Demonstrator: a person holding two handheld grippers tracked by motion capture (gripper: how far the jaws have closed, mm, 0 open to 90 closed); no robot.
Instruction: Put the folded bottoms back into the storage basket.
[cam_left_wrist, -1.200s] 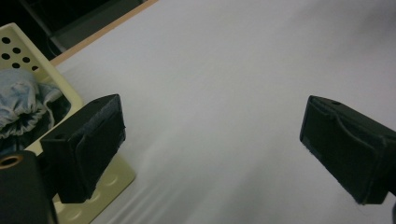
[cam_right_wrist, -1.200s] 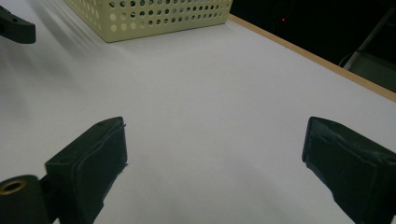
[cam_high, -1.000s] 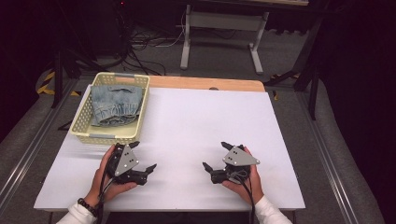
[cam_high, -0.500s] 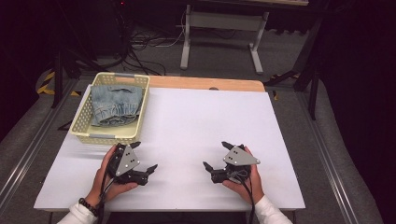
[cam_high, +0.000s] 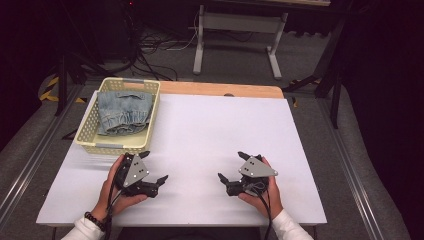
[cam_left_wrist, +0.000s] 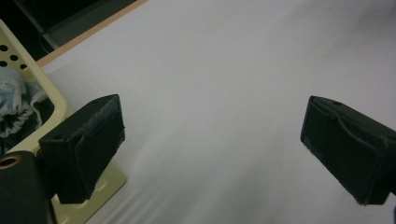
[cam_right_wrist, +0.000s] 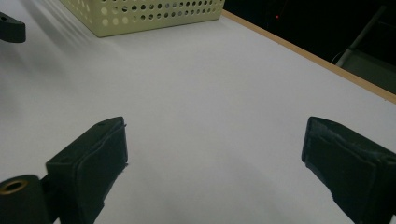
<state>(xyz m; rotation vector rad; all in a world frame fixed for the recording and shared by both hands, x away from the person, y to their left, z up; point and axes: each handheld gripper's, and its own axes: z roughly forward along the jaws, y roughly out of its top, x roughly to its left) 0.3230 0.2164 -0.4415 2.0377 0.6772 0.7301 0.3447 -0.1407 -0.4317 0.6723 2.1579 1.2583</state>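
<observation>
A pale yellow perforated basket (cam_high: 88, 134) stands at the table's left side with folded blue denim (cam_high: 122, 111) inside it. My left gripper (cam_high: 153, 166) rests near the front edge just below the basket, jaws wide apart with nothing between them. The basket corner (cam_left_wrist: 56, 112) and a bit of denim (cam_left_wrist: 11, 105) show beside the left jaw in the left gripper view. My right gripper (cam_high: 232, 166) sits on the white table front right of centre, also open and empty. In the right gripper view the basket wall (cam_right_wrist: 149, 14) lies far ahead.
The white tabletop (cam_high: 220, 130) has a wooden strip (cam_high: 220, 90) along its far edge. Beyond it stand a metal table frame (cam_high: 235, 35) and cables on the floor. A tip of the left gripper (cam_right_wrist: 11, 28) shows at the upper left of the right gripper view.
</observation>
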